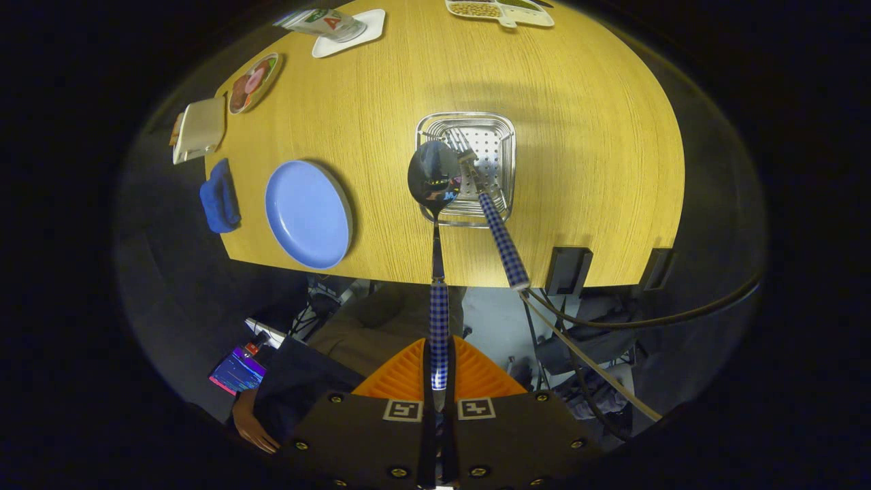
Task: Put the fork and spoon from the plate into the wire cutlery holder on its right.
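I look down on a wooden table from high above. My gripper (pixel 439 371) is shut on the checked handle of the spoon (pixel 435 204), whose shiny bowl hangs over the near left corner of the wire cutlery holder (pixel 497 129). The fork (pixel 493 218) stands tines-down in the holder, its checked handle leaning out toward me. To the left of the holder lies the blue plate (pixel 307 213), with nothing on it.
A blue cloth (pixel 219 197) lies left of the plate. Further off are a tan box (pixel 199 128), a small patterned dish (pixel 253 83), a white square plate with a packet (pixel 347 30) and a food tray (pixel 500 11). Below the table edge a person's hand (pixel 253 425), cables and clamps show.
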`<state>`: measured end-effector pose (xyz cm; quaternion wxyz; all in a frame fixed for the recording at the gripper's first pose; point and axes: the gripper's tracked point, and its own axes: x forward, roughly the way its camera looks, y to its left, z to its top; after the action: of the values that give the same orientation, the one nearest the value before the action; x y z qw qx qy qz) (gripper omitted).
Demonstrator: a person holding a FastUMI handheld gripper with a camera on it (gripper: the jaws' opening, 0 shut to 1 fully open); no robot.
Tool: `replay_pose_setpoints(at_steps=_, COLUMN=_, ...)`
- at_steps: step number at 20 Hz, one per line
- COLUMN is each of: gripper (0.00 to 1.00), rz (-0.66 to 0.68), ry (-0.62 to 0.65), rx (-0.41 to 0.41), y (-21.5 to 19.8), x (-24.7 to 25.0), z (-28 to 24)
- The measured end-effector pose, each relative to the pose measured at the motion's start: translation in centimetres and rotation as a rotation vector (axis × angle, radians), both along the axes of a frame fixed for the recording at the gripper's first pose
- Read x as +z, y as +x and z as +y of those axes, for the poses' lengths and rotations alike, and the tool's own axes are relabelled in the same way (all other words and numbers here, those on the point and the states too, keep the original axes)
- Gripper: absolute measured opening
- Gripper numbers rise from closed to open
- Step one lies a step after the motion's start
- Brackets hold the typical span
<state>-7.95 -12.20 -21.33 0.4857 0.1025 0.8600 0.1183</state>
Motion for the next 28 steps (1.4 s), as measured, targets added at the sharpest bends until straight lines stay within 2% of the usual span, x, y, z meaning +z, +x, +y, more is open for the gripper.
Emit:
replay_pose_setpoints(at_steps=2, gripper=0.04, rz=0.035, ry=-0.001, rx=-0.032, y=-0.2, x=-0.1, z=0.0)
replay_pose_setpoints(at_steps=8, gripper=0.04, rz=0.094, ry=-0.039, rx=-0.044, y=1.1, x=-1.9, z=0.3)
replay_pose_setpoints(at_steps=21, gripper=0.04, rz=0.216, ry=-0.09, rx=0.012, y=2.6, x=-3.1, z=0.5)
replay_pose_setpoints(at_steps=27, gripper=0.12, rz=0.171, ry=-0.089, rx=0.018, y=4.3, x=-3.0, z=0.4)
replay_pose_setpoints(at_steps=28, gripper=0.17, rz=0.158, ry=-0.069, rx=0.008, y=4.6, x=-2.5, z=0.7)
